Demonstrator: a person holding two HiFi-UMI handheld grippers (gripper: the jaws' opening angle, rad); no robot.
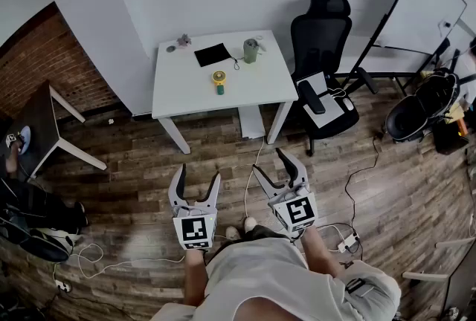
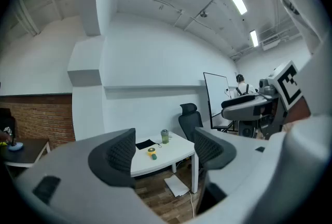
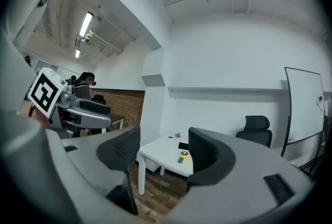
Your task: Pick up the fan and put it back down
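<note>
Head view is showing the person standing on the wooden floor (image 1: 149, 156) in the lower half of the frame, well apart from the white counter (image 1: 186, 89) at upper centre. The handheld fan (image 1: 219, 80) (yellow head, green handle) is lying flat near the middle of the counter, towards its front edge. A green cup (image 1: 252, 50) and a black pad (image 1: 213, 54) are sitting behind it, nearer the wall, and a black office chair (image 1: 320, 52) is standing just beside the counter's right end.

The left gripper (image 1: 198, 174) and the right gripper (image 1: 269, 162) are hanging side by side at lower centre, both pointing forward at the counter. Each gripper's own view is showing its jaws spread wide with nothing between them – only the far-off counter and the small fan are appearing through the gap. In the left gripper view the fan is sitting about midway in that gap. In the right gripper view it is lying close to the right-hand jaw's edge.

The open jaws and the forward aim are probably there for readiness, since the pick-up is not yet begun and the approach across the floor is coming first. The fan is lying apart from the cup and pad, so a reach from the counter's front edge is looking unobstructed.
</note>
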